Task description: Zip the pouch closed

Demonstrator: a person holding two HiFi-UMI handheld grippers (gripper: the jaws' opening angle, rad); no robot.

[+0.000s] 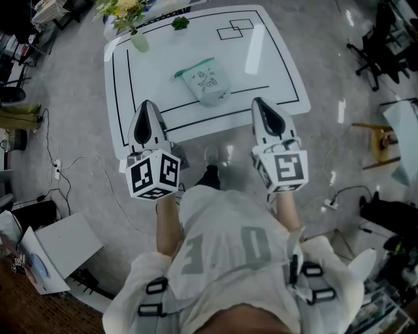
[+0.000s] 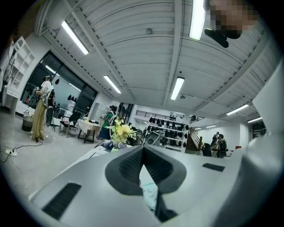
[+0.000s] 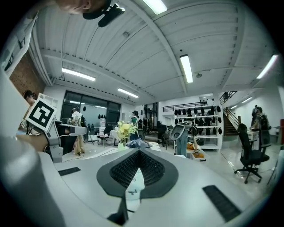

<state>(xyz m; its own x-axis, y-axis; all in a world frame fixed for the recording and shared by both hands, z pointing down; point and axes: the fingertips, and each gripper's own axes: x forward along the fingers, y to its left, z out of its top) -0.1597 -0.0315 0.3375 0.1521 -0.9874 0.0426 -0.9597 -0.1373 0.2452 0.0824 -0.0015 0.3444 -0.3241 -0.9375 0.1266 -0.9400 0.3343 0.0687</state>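
**On the table, a pouch lies apart from two shut grippers**

From the head view, the white table (image 1: 274, 59) carries the pale printed pouch (image 1: 206, 81) near its middle, with a teal edge along its far left side. The left gripper (image 1: 147, 107) and right gripper (image 1: 261, 106) hover over the table's near edge, side by side, both pointing far. The pouch lies between their lines and farther off, touching neither. Flowers (image 1: 127, 13) stand at the far left corner.

Along the left gripper's own view, its jaws are pressed together with nothing between them. A pale printed patch showing below the pads (image 2: 150, 193) is probably the pouch, lying ahead on the table.

Along the right gripper's own view, its jaws likewise meet and are empty, and the pouch (image 3: 132, 190) shows below them, ahead. The left gripper's marker cube (image 3: 41, 113) appears at the left.
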